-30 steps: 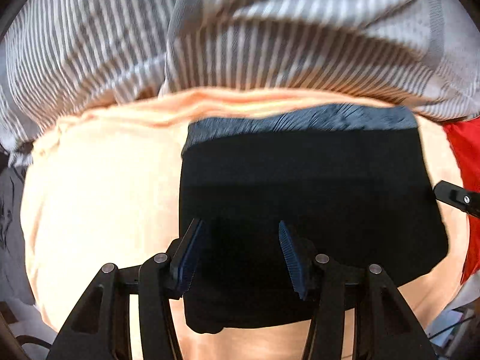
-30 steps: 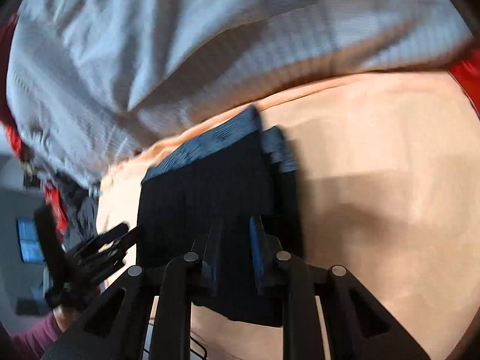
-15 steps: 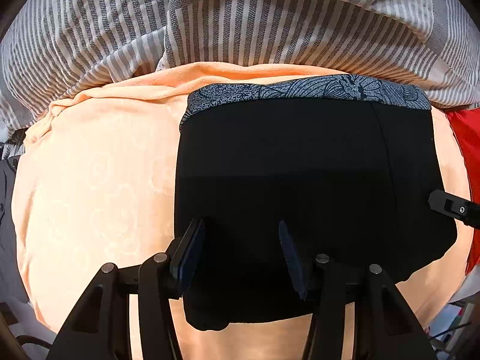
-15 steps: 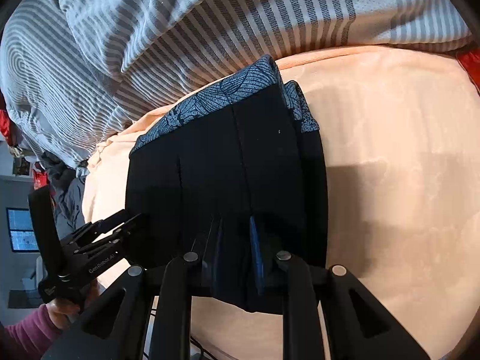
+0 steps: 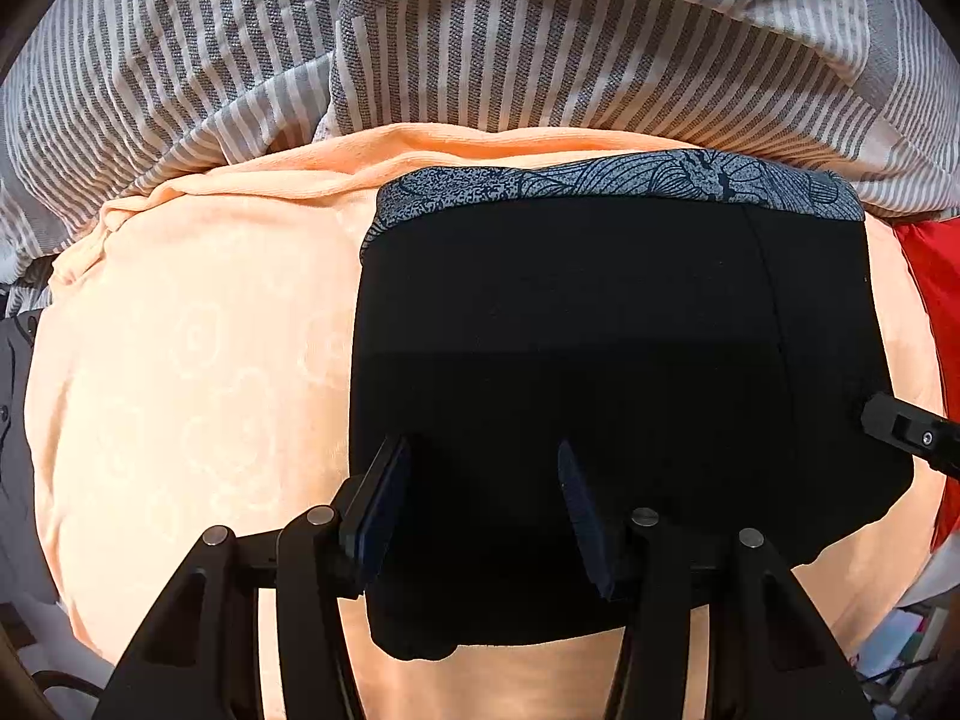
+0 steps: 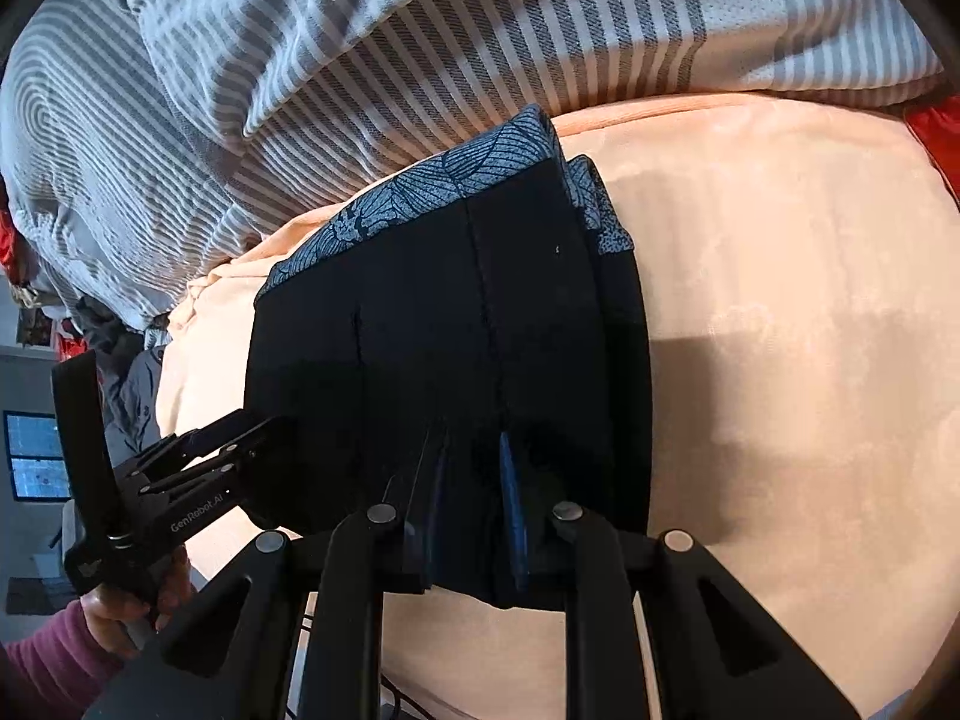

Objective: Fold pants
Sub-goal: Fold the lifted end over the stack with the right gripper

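Left tool [image 5: 480,468] spread wide over folded black pants [image 5: 600,348] on peach blanket [image 5: 198,360], right tool [image 6: 471,450] narrowly parted over their near edge, grip uncertain, striped bedding [image 5: 480,42] behind.

Folded black pants [image 5: 600,324] lie on the peach blanket [image 5: 198,360], beside striped bedding [image 5: 540,48].

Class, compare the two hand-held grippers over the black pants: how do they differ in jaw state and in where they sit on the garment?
The left hand-held gripper has its jaws spread wide, while the right hand-held gripper has its jaws much closer together. The left one sits over the near left part of the black pants; the right one is at the near edge by the stacked folded layers. Both have dark blue pads and point toward the patterned waistband.
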{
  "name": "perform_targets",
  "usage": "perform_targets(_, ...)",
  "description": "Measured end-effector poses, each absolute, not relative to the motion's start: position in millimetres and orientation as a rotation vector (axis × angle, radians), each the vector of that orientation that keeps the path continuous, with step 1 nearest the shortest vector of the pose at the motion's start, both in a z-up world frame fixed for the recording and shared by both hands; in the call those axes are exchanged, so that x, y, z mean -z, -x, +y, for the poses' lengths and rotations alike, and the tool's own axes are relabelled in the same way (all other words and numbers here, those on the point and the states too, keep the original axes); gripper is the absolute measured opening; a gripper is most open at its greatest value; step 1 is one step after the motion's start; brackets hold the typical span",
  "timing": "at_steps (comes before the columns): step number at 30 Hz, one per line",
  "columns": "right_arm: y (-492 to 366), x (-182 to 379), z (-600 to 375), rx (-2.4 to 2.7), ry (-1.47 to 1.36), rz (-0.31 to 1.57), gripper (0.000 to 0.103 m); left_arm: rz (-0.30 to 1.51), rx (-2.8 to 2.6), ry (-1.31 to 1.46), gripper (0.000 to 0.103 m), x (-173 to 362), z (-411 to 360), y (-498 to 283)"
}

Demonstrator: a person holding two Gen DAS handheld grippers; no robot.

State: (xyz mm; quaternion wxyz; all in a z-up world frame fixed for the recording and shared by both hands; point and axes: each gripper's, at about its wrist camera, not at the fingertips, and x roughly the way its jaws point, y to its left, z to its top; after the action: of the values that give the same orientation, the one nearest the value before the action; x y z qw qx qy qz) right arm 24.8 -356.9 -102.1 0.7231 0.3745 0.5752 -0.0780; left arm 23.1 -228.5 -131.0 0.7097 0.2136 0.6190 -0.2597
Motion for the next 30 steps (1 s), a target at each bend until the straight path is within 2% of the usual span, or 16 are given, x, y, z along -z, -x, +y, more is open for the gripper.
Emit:
perform_targets(5, -21, 100, -356, 0.171, -0.823, 1.268, 0.020, 1.379, 0.572, -0.484, 0.053, 129, -231, -23)
perform_targets(7, -20, 100, -356, 0.168, -0.822, 1.267, 0.020, 1.379, 0.562, -0.493, 0.066, 129, -231, -23)
perform_targets(8, -19, 99, -356, 0.167, -0.821, 1.267, 0.020, 1.379, 0.548, -0.499, 0.081, 129, -231, -23)
perform_targets(9, -17, 99, -356, 0.168, -0.821, 1.265, 0.020, 1.381, 0.541, -0.494, 0.083, 130, -229, -24)
perform_targets(21, 5, 92, -360, 0.177, -0.851, 1.249, 0.020, 1.387, 0.523, -0.496, 0.083, 119, -221, -23)
perform_targets(23, 9, 91, -362, 0.185, -0.851, 1.250, 0.024, 1.383, 0.514, -0.504, 0.083, 113, -221, -23)
perform_targets(29, 32, 92, -371, 0.222, -0.872, 1.265, 0.045, 1.380, 0.476, -0.564, 0.083, 104, -228, -12)
perform_targets(30, 36, 92, -372, 0.219, -0.878, 1.273, 0.045, 1.381, 0.469, -0.575, 0.083, 103, -230, -10)
